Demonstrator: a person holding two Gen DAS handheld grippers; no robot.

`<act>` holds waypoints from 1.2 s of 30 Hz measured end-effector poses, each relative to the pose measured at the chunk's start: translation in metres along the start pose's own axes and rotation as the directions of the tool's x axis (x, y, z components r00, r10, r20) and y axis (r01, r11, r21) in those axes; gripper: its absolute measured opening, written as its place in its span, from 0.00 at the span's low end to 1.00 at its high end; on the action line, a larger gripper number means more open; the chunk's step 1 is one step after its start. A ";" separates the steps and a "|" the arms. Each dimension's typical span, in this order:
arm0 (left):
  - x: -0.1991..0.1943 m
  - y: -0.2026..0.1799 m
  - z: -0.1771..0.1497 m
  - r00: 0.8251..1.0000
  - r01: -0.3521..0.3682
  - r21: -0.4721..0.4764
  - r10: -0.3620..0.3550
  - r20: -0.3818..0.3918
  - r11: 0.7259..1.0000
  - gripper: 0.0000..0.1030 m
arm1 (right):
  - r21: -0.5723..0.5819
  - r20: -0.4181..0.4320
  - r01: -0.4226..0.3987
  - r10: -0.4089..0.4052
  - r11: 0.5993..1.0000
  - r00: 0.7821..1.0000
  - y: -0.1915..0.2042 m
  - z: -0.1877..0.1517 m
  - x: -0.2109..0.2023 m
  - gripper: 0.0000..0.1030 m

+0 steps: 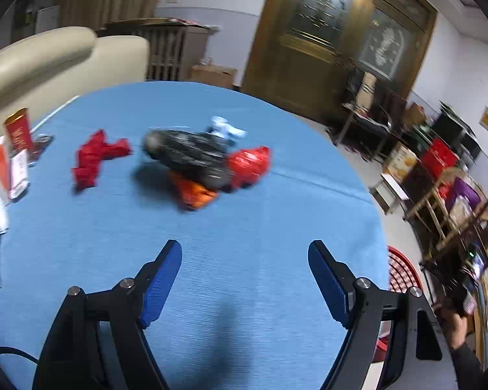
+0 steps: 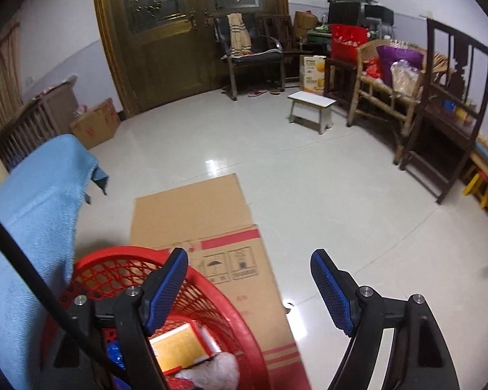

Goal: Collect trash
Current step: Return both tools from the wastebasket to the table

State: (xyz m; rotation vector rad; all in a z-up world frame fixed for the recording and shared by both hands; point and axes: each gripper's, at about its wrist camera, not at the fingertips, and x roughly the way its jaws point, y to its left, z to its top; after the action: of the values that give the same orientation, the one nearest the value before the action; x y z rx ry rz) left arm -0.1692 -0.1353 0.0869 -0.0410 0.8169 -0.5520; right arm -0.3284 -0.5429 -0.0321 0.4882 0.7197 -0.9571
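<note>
In our left wrist view the left tool (image 1: 245, 250) hangs over the blue-clothed counter (image 1: 260, 221) with its blue pads spread wide and nothing between them. The trash lies ahead of it toward twelve o'clock: a crumpled black bag (image 1: 192, 157) sits in a heap, with an orange wrapper (image 1: 195, 195) poking out from under it at six o'clock, a red plastic bag (image 1: 249, 164) touching it at three o'clock, and a pale blue scrap (image 1: 226, 128) just behind it at one o'clock. A separate red crumpled wrapper (image 1: 94, 159) lies apart from the heap at nine o'clock. Further out at nine o'clock, by the counter's edge, stand a red cup (image 1: 18, 130) and some white and orange packets (image 1: 3, 169); these are blurred. In our right wrist view the right tool (image 2: 249, 260) is also spread apart and empty, hanging over the floor beside the counter. Below it at seven o'clock is a red mesh basket (image 2: 211, 302), which holds a yellow box (image 2: 179, 351) and a white crumpled bag (image 2: 211, 373). A flattened cardboard box (image 2: 205, 227) lies on the floor touching the basket at twelve o'clock.
</note>
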 end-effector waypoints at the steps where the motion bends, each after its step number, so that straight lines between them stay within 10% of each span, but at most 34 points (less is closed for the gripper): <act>1: -0.001 0.007 0.003 1.000 -0.016 -0.013 0.017 0.007 1.000 0.78 | 0.010 0.003 0.016 -0.016 1.000 1.000 -0.002 0.000 -0.004 0.78; 6: -0.007 0.053 0.008 0.995 -0.093 -0.098 0.096 0.030 0.991 0.79 | 0.001 0.096 0.011 -0.011 1.000 0.995 0.008 0.011 -0.051 0.81; 13: -0.014 0.097 0.003 0.985 -0.162 -0.192 0.171 0.032 0.968 0.79 | -0.171 0.179 -0.177 0.207 0.969 0.962 0.098 0.019 -0.117 0.90; 22: -0.025 0.125 -0.004 0.974 -0.214 -0.229 0.226 0.029 0.950 0.79 | -0.422 0.072 -0.418 0.489 0.804 0.869 0.247 -0.016 -0.157 0.90; 36: -0.026 0.145 -0.009 0.958 -0.276 -0.251 0.286 0.004 0.928 0.79 | -0.527 -0.055 -0.520 0.584 0.672 0.810 0.337 -0.064 -0.165 0.90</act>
State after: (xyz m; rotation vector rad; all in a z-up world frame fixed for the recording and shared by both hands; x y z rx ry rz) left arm -0.1240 0.0034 0.0634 -0.1619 0.8314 -0.1752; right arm -0.1207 -0.2403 0.0682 0.1378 0.6316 -0.1809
